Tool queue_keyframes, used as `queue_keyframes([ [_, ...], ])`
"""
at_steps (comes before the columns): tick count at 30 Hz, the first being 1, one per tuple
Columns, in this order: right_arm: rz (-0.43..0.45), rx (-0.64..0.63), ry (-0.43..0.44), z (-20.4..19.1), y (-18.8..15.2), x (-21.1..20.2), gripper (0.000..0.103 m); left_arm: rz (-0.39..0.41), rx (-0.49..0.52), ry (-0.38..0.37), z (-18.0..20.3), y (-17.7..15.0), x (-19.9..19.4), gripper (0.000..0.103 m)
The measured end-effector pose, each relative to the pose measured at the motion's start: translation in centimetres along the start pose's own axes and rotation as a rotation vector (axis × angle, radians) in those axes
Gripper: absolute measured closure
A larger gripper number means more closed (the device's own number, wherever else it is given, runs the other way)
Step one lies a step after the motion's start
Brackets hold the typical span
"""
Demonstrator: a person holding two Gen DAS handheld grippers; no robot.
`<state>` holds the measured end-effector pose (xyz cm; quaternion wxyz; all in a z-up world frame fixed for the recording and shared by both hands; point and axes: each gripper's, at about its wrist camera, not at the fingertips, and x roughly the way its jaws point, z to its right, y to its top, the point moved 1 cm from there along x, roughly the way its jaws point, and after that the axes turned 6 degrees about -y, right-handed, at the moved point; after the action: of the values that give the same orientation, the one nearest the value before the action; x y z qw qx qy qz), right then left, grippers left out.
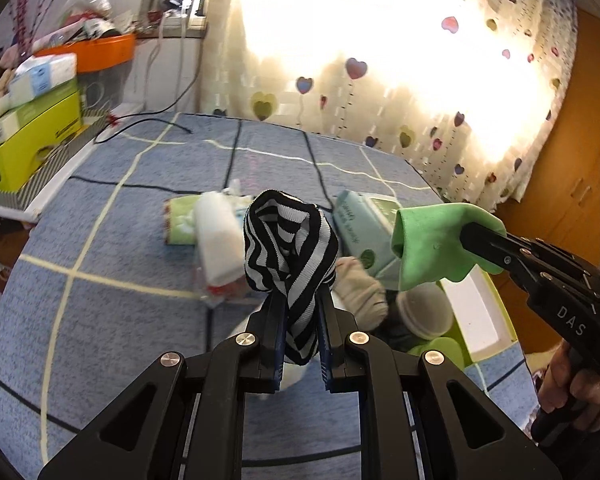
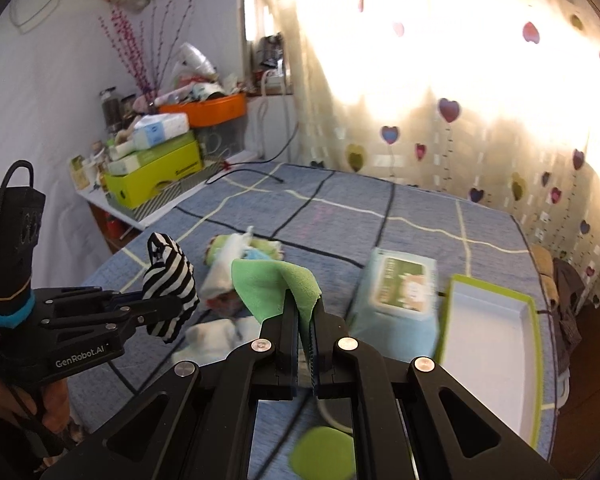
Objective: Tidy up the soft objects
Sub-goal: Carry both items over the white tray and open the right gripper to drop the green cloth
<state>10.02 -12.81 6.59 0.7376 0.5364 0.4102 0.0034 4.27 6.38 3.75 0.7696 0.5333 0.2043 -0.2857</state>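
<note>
Left tool (image 1: 298, 312) pinches a striped sock (image 1: 290, 248), right tool (image 2: 306, 320) a green sock (image 2: 274, 284) — thin edge (probably), could slip.

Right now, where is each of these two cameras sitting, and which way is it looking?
Left wrist view: sits on the left gripper, looking along its fingers across the blue bed toward the curtain; it is shut on a striped sock, and the right gripper and its hand show at right.
Right wrist view: sits on the right gripper, shut on a green sock, facing the same way; the left gripper shows at left.
Both share the socks, the wipes pack, the white tray.
</note>
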Motion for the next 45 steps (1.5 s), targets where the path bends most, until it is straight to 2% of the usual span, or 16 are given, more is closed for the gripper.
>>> queue_keyframes([
  [10,0.029,0.098,-0.059,6.4,-1.3,-2.2,0.099,-0.004,0.108,-0.039,6.0,2.3,1.9,0.089],
  [19,0.017,0.177,-0.109,11.5,-3.2,-3.1,0.099,-0.028,0.190,-0.098,11.2,3.1,4.3,0.089],
  [30,-0.067,0.270,-0.153,16.4,-6.4,-0.8,0.099,-0.080,0.276,-0.155,16.1,3.0,7.3,0.089],
  [41,-0.185,0.355,-0.191,20.8,-10.0,3.6,0.098,-0.138,0.296,-0.166,18.1,2.6,9.8,0.089],
  [43,-0.192,0.359,-0.201,21.3,-10.2,3.9,0.095,-0.148,0.304,-0.154,18.4,2.4,10.1,0.089],
  [45,-0.190,0.369,-0.205,21.6,-10.4,4.0,0.086,-0.163,0.309,-0.153,18.8,2.2,10.5,0.089],
])
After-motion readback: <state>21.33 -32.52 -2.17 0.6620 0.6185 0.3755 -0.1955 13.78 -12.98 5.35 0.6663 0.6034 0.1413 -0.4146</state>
